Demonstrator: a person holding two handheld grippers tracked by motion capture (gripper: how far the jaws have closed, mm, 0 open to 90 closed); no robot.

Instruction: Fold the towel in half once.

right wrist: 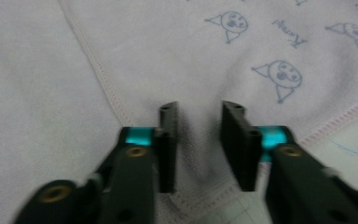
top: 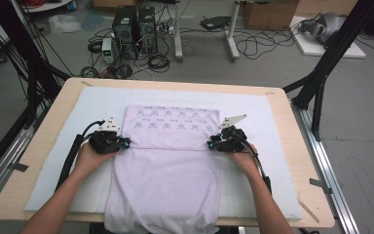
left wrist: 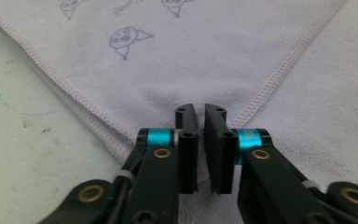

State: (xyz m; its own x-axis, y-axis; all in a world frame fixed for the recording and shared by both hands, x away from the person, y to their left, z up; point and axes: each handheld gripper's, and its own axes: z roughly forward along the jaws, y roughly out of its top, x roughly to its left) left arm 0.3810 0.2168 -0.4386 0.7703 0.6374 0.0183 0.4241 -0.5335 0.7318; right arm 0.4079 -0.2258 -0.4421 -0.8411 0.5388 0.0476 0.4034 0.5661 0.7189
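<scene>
Item: pale lilac towel (top: 168, 161), blue cartoon-face print on its folded-over far half, stitched hem, lying mid-table on the white mat (top: 68, 146), near end hanging over the edge. My left gripper (left wrist: 200, 122) pinches the fold's left corner, jaws nearly closed; my right gripper (right wrist: 199, 122) straddles the right corner, jaws narrowly parted. Both hands low, palms down.

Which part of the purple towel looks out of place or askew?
Only its near end: the towel hangs over the table's front edge. The printed folded part lies flat and square. The left gripper and right gripper are at the fold corners.
</scene>
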